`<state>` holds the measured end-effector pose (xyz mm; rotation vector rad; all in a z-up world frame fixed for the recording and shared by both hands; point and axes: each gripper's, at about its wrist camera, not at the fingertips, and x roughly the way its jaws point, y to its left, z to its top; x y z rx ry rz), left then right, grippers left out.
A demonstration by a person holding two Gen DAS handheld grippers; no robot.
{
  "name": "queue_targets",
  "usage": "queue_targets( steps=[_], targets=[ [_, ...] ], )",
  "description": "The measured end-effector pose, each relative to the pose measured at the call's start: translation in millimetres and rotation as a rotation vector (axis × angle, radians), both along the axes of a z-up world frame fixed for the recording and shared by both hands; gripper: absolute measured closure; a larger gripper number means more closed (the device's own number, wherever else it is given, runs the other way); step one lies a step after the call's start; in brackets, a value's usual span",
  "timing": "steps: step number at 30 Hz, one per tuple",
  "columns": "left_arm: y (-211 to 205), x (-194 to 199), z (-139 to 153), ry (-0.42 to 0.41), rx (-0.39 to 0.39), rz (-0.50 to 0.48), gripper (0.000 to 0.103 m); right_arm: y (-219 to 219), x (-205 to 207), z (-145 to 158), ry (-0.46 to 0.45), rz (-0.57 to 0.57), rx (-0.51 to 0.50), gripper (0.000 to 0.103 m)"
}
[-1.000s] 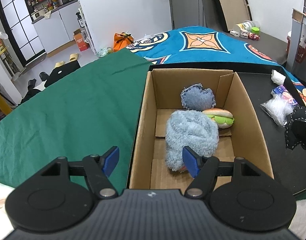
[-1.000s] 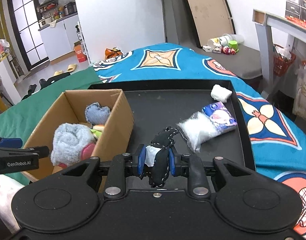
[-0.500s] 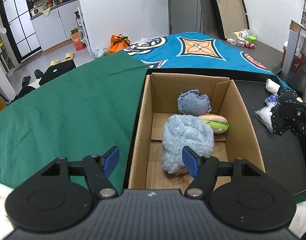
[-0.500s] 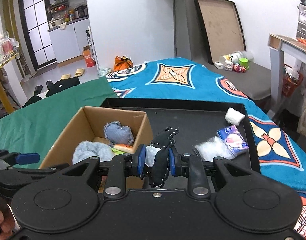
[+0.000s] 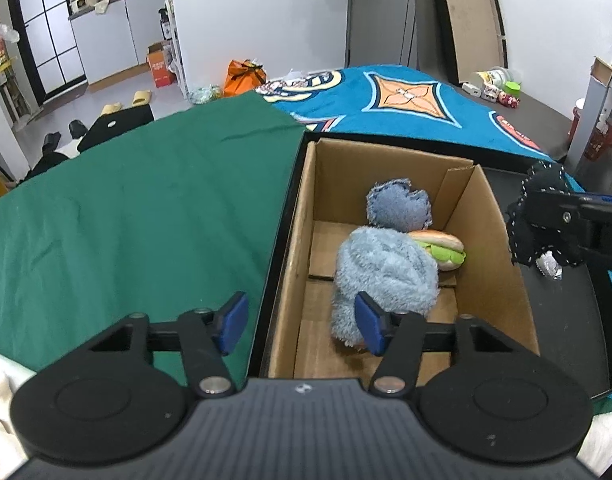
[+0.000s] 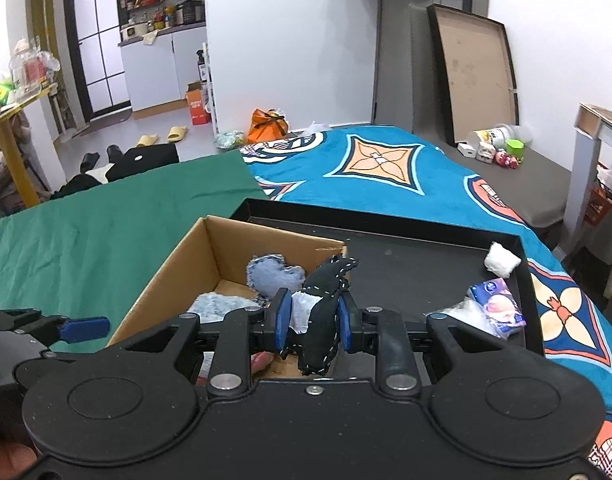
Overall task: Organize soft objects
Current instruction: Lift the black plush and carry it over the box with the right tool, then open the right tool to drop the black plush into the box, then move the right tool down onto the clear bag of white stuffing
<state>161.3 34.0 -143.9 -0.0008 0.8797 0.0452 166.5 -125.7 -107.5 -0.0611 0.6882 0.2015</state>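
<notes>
Cardboard box sits at the left end of a black tray, open top, flaps folded inside. Tray lies on a surface covered by a green cloth on the left and a blue patterned cloth toward the far and right sides.

Box contents: fluffy light-blue plush in the middle of the box floor; denim heart cushion propped toward the far wall; plush hot dog just beside the blue plush, on its right, touching it.

Right gripper: jaws narrow, clamped on a black stitched soft toy with white stitching and a white patch. In the right wrist view the toy hangs over the near right corner of the box. In the left wrist view it appears beside the box's right wall, above the tray.

Left gripper: jaws closing, about half apart, nothing between them. It hovers over the box's near left wall, with the right finger in front of the blue plush.

Remaining on the tray: white cotton wad at the far right corner, tissue pack along the right edge, and a clear bag of white filling just beside the pack.
</notes>
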Motion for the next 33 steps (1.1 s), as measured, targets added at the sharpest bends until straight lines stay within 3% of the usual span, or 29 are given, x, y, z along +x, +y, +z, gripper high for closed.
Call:
queue_targets(
  steps=[6,9,13,20,22,24,26,33],
  targets=[
    [5,1,-4,0.013,-0.015,0.006,0.08,16,0,-1,-0.002,0.022,-0.04,0.078],
    [6,1,-5,0.012,-0.008,0.007,0.09,23,2,-3,0.003,0.025,-0.052,0.077],
    [8,0,-4,0.001,-0.02,0.008,0.09,28,3,-5,0.001,0.032,-0.066,0.073],
    [11,0,-3,0.007,-0.032,0.006,0.089,23,-1,-8,0.002,0.005,-0.072,0.054],
    [10,0,-2,0.001,-0.028,0.004,0.089,18,-3,-7,-0.002,-0.001,-0.054,0.042],
    [8,-1,-1,-0.006,-0.021,-0.001,0.088,11,-5,-6,-0.007,-0.015,-0.044,0.023],
    [7,-2,-1,-0.007,-0.017,-0.002,0.087,5,-6,-5,-0.014,-0.032,-0.045,0.017],
    [2,-3,2,-0.009,0.003,-0.005,0.085,-18,-5,-3,-0.007,-0.061,-0.013,0.011]
  ],
)
